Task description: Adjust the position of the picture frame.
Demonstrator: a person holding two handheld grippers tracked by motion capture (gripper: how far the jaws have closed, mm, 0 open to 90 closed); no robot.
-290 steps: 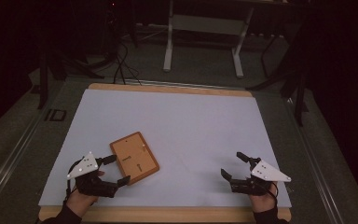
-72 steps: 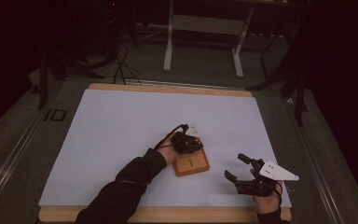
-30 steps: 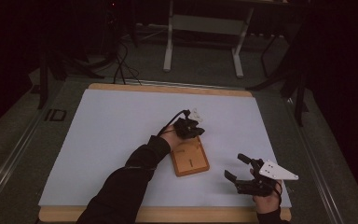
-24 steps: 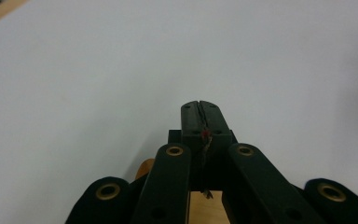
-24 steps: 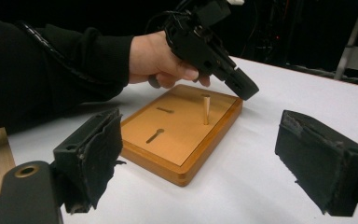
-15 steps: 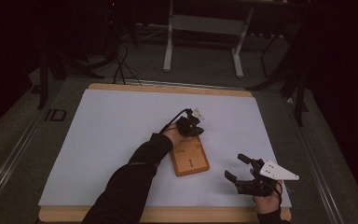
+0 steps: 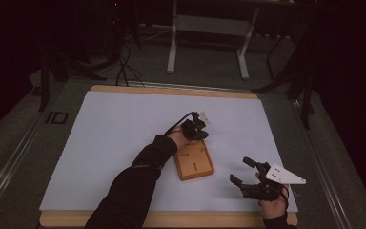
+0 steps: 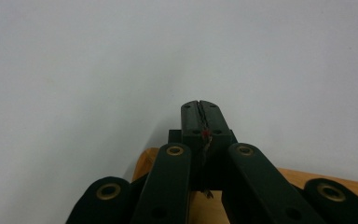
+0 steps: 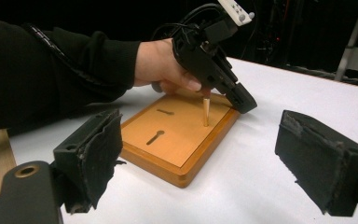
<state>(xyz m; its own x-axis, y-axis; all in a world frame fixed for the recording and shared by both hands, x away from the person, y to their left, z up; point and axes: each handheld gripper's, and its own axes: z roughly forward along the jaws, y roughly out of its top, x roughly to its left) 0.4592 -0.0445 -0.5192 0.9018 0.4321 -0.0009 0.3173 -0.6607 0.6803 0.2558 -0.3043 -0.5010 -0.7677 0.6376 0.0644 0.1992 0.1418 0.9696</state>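
From the high view, a flat rectangular orange-brown wooden board [image 7: 194, 162] with slots cut into its top lay on a white sheet covering the wooden-edged table [image 7: 124, 90], a little right of the sheet's middle. The left gripper [image 7: 195, 130], held in a hand at the end of a dark sleeve [image 7: 133, 183], sat over the board's far end. The right gripper [image 7: 243, 172] rested near the board, off its right side toward the table's near edge, its jaws spread apart with nothing between them. In the left gripper view, the jaws were pressed together, pinching the top of a thin peg, a red fleck showing at the seam; the board's far edge showed just beneath them against the white sheet. In the right gripper view, the two black jaws stood wide apart at either side, and the board lay between and beyond them. A slim pale wooden peg [image 9: 206, 112] stood upright on the board near its far end, its top pinched by the left gripper, while two keyhole-shaped slots [image 9: 154, 137] lay nearer on the board's top.
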